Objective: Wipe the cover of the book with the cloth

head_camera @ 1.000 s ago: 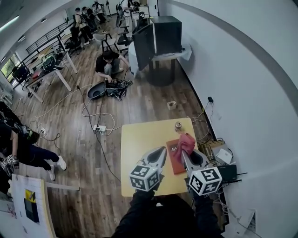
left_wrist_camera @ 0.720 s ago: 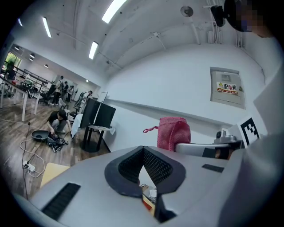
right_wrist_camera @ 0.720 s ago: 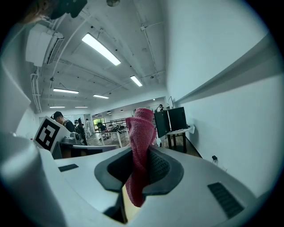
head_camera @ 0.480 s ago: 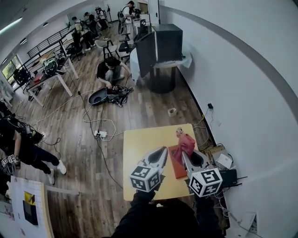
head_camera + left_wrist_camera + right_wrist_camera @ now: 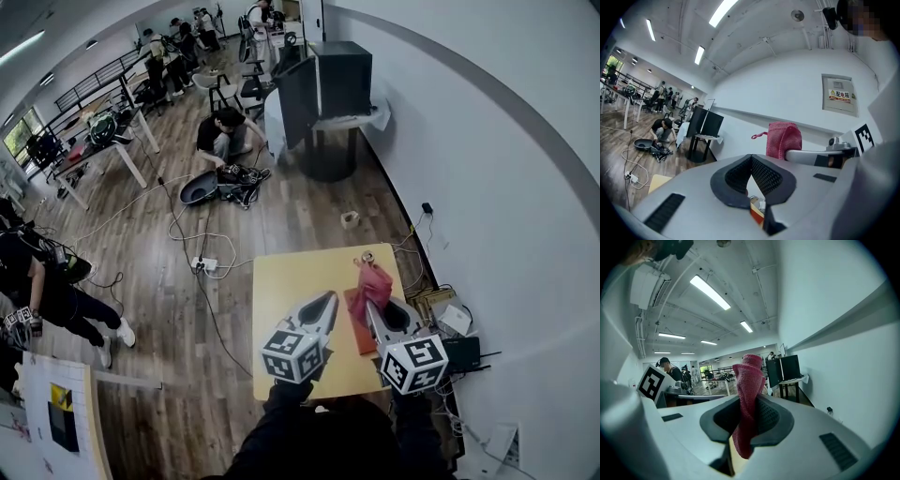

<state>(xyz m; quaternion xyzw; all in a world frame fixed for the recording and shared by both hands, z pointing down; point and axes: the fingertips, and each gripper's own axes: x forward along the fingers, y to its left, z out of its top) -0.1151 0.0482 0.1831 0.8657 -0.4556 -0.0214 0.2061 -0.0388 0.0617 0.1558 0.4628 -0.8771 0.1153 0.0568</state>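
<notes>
A red book [image 5: 358, 325] lies on the right side of the yellow table [image 5: 291, 319]. My right gripper [image 5: 376, 310] hangs over the book, shut on a pink cloth [image 5: 373, 281] that stands up from its jaws. In the right gripper view the cloth [image 5: 749, 394] runs between the pads and droops below them. My left gripper [image 5: 324, 303] hovers over the table just left of the book, jaws shut with nothing held. In the left gripper view its tips [image 5: 751, 157] meet, and the cloth [image 5: 783, 139] shows beyond them.
A small can [image 5: 367, 256] stands at the table's far right corner, beyond the book. Boxes and a black device [image 5: 457, 349] sit on the floor by the wall at right. Cables [image 5: 202, 264] trail across the wooden floor; people work at tables far off.
The head view has drifted slightly. The cloth stays in the right gripper and stands a bit higher over the book. The left gripper has hardly moved.
</notes>
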